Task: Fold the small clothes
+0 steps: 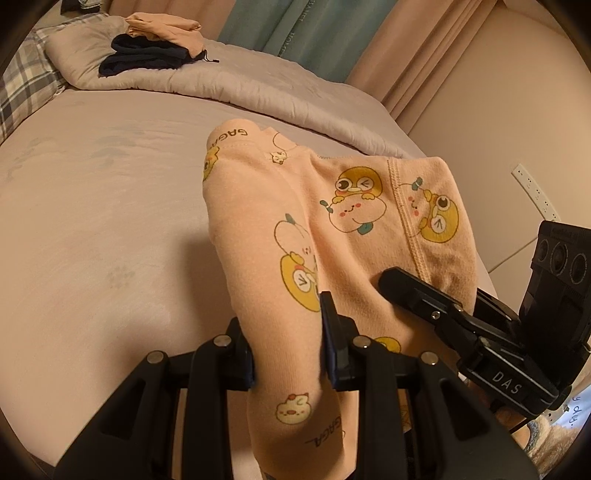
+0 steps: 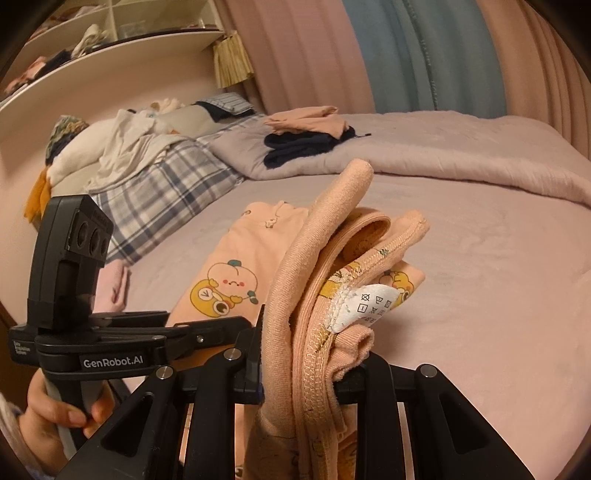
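Note:
A peach child's garment (image 1: 354,221) with yellow cartoon prints lies on the bed, its near end lifted. My left gripper (image 1: 288,354) is shut on a bunched fold of the garment. My right gripper (image 2: 306,354) is shut on the garment's waistband and seam edge (image 2: 321,280), with a white care label (image 2: 373,302) hanging out. In the left wrist view the right gripper (image 1: 424,295) rests against the cloth from the right. In the right wrist view the left gripper (image 2: 207,325) reaches in from the left, beside the printed cloth (image 2: 229,280).
A pale pink bed sheet (image 1: 92,221) spreads left. A grey quilt (image 1: 258,88) lies at the back with folded dark (image 1: 144,59) and peach clothes (image 1: 162,26). Plaid pillow (image 2: 155,192) and a laundry pile (image 2: 122,147) sit far left. Wall and socket (image 1: 535,192) at right.

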`<act>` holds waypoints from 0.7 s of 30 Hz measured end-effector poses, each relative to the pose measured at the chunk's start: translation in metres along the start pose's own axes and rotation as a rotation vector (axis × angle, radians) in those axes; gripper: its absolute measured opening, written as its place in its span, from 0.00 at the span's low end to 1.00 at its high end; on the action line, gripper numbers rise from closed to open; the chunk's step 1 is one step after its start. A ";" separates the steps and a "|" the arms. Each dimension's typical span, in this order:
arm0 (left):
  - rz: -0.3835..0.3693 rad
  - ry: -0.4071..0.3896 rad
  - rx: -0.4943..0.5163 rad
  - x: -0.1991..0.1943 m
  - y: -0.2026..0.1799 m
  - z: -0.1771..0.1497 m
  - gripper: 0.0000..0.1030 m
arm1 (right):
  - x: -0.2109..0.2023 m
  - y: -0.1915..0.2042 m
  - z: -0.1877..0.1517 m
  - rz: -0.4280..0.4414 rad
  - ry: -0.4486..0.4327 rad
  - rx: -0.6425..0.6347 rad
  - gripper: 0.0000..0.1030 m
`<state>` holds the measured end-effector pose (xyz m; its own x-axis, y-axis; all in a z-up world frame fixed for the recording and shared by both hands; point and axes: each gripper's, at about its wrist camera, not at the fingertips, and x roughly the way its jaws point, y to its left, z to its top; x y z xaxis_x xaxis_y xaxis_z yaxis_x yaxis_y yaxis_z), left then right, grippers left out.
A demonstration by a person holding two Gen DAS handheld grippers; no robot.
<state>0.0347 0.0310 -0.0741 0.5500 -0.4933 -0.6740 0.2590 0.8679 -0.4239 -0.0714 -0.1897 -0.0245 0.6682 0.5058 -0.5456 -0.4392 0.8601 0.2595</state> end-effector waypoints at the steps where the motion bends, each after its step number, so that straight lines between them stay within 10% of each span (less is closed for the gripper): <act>1: 0.000 -0.002 -0.001 -0.001 0.000 -0.001 0.26 | 0.000 0.001 0.000 0.001 0.000 -0.003 0.25; 21: 0.022 -0.081 0.000 -0.034 0.004 -0.010 0.25 | -0.004 0.028 -0.001 -0.013 -0.025 -0.095 0.25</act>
<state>0.0093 0.0502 -0.0591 0.6181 -0.4677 -0.6318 0.2458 0.8784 -0.4098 -0.0874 -0.1675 -0.0155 0.6886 0.4973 -0.5278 -0.4844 0.8571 0.1756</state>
